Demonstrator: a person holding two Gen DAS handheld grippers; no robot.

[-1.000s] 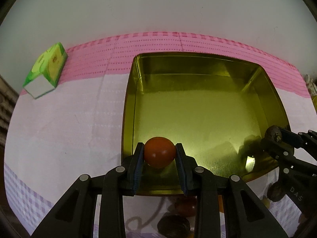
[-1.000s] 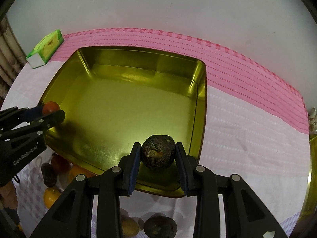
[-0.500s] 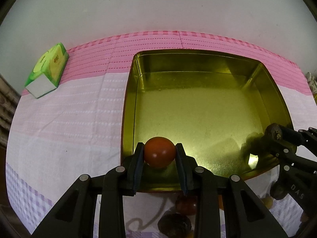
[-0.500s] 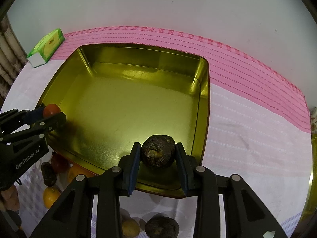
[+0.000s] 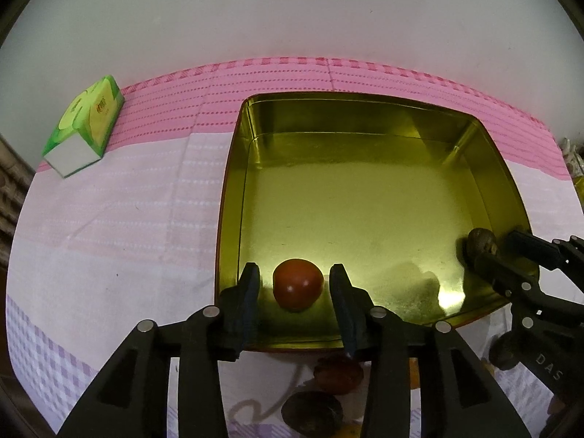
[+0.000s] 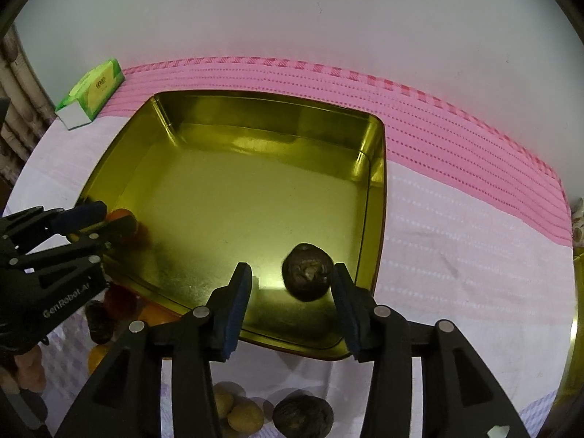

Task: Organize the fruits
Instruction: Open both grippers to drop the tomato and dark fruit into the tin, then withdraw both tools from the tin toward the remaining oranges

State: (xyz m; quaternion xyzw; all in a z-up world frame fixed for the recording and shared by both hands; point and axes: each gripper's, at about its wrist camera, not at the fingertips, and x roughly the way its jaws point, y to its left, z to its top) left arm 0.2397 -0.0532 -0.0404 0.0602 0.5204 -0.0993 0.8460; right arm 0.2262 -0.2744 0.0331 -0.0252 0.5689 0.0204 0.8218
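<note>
Left wrist view: the left gripper [image 5: 295, 284] has its jaws opening, clear of the tomato [image 5: 298, 288] between them on the tin [image 5: 365, 197] floor.

Right wrist view: the right gripper [image 6: 292, 288] has its jaws opening around the dark fruit [image 6: 308, 276], near the tin's right wall.

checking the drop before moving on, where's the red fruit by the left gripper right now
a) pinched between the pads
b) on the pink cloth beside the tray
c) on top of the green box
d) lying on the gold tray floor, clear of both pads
d: the red fruit lies on the gold tray floor, with gaps to both pads of the opening left gripper.
</note>
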